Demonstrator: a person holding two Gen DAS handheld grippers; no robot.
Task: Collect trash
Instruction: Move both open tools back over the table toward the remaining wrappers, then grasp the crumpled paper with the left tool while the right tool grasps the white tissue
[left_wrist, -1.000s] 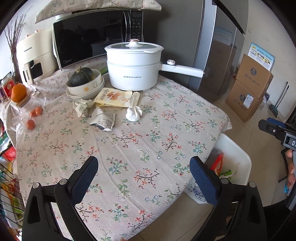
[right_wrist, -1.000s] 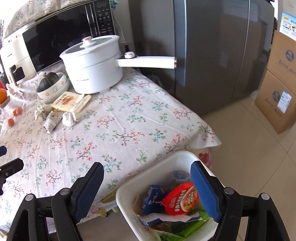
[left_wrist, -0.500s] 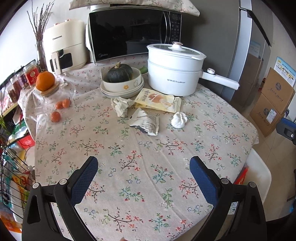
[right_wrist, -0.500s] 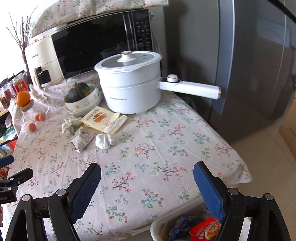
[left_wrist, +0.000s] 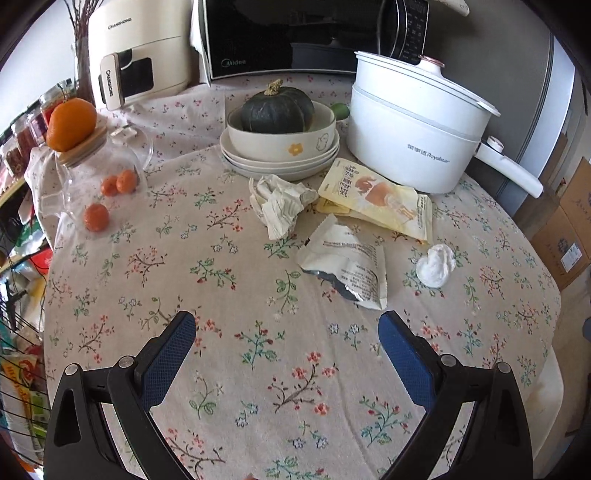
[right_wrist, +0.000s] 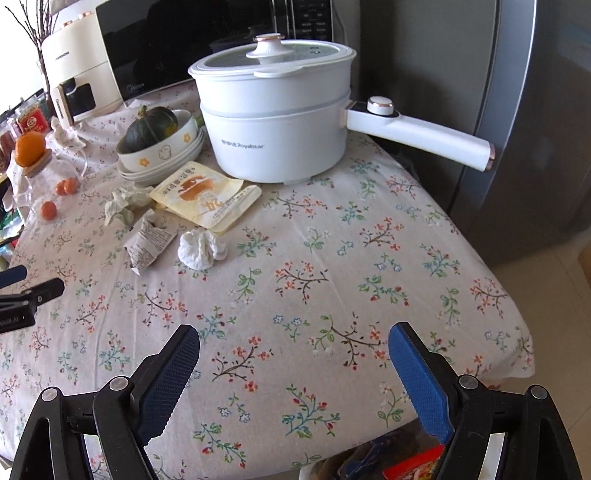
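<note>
Both grippers moved over tablecloth (left_wrist: 229, 280); fingers apart, empty; wrappers (left_wrist: 347, 262) ahead.

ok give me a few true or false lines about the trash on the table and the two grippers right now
1. The white tissue ball lies loose on the tablecloth. True.
2. The left gripper holds the torn silver packet. False: its jaws are open and empty, short of the packet.
3. The yellow pouch lies beside the white pot. True.
4. The right gripper is shut. False: open, nothing between its pads.
5. The squash sits in a bowl. True.
</note>
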